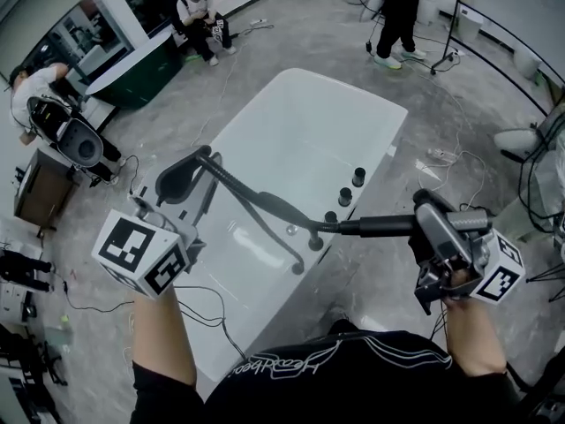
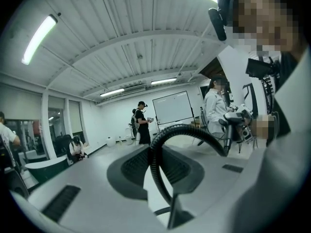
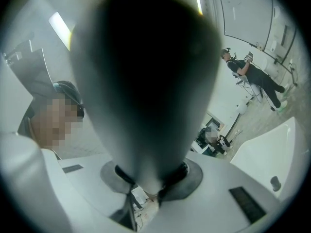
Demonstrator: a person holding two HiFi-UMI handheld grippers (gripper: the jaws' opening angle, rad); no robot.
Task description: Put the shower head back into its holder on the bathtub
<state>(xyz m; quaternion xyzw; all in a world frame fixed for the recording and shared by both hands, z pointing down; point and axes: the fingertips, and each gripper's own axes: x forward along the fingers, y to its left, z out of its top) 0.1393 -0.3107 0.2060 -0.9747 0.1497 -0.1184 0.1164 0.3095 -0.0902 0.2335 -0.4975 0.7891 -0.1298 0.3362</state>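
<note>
- My right tongs (image 1: 420, 229) are closed tight on the dark handle of the shower head (image 1: 378, 226), which fills most of the right gripper view and lies level, its far end aimed at the bathtub's near rim.
- My left tongs (image 1: 187, 173) are pinched nearly shut on the black ribbed hose (image 2: 156, 149), which arches up out of them and sags across to the handle.
- The shower head hangs in the air above the edge of the white bathtub (image 1: 300, 122), its tip just beside the nearest of the dark rim fittings (image 1: 344, 197). It is not seated in anything.
- I cannot tell from here which of those fittings is the holder.
- As I judge it, the pick-up and the carry are done. What remains is lining the handle up over the holder, lowering it in, and letting go of both handle and hose.
</note>
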